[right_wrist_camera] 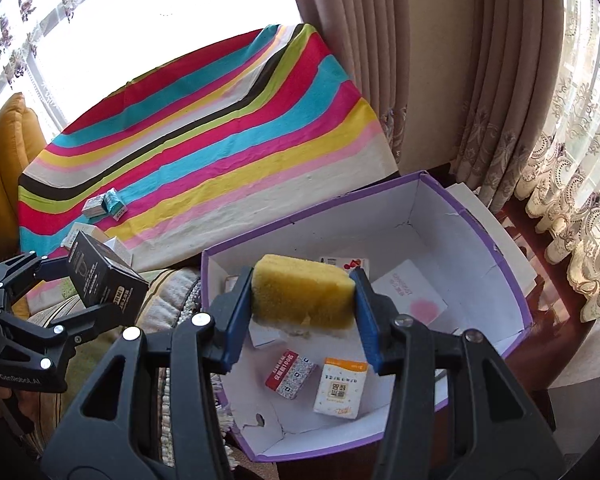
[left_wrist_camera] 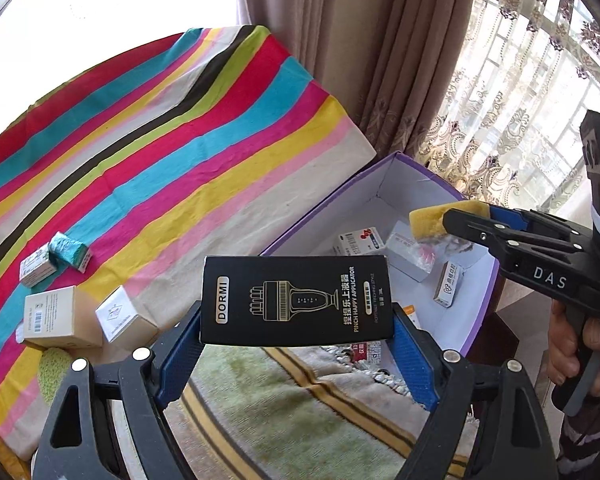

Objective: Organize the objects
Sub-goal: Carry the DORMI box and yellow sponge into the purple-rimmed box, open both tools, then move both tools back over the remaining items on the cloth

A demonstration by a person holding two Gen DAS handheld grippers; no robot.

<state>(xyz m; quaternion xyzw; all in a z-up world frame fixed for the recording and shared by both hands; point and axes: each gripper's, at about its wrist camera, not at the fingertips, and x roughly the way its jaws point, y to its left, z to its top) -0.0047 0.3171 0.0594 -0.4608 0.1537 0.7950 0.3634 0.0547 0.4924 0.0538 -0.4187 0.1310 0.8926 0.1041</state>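
Observation:
My left gripper (left_wrist_camera: 298, 332) is shut on a black DORMI box (left_wrist_camera: 296, 300) and holds it in the air beside the purple storage box (left_wrist_camera: 300, 222). It also shows in the right wrist view (right_wrist_camera: 104, 280). My right gripper (right_wrist_camera: 304, 300) is shut on a yellow sponge (right_wrist_camera: 304, 292) and holds it above the inside of the purple storage box (right_wrist_camera: 500, 240). The sponge also shows in the left wrist view (left_wrist_camera: 428, 222). Several small cartons (right_wrist_camera: 340, 386) lie on the box floor.
A striped cloth (left_wrist_camera: 180, 140) covers the table. On it lie white cartons (left_wrist_camera: 128, 314), a beige box (left_wrist_camera: 60, 316) and a teal packet (left_wrist_camera: 68, 250). Curtains (right_wrist_camera: 440, 80) hang behind. A green and brown rug (left_wrist_camera: 300, 420) lies below.

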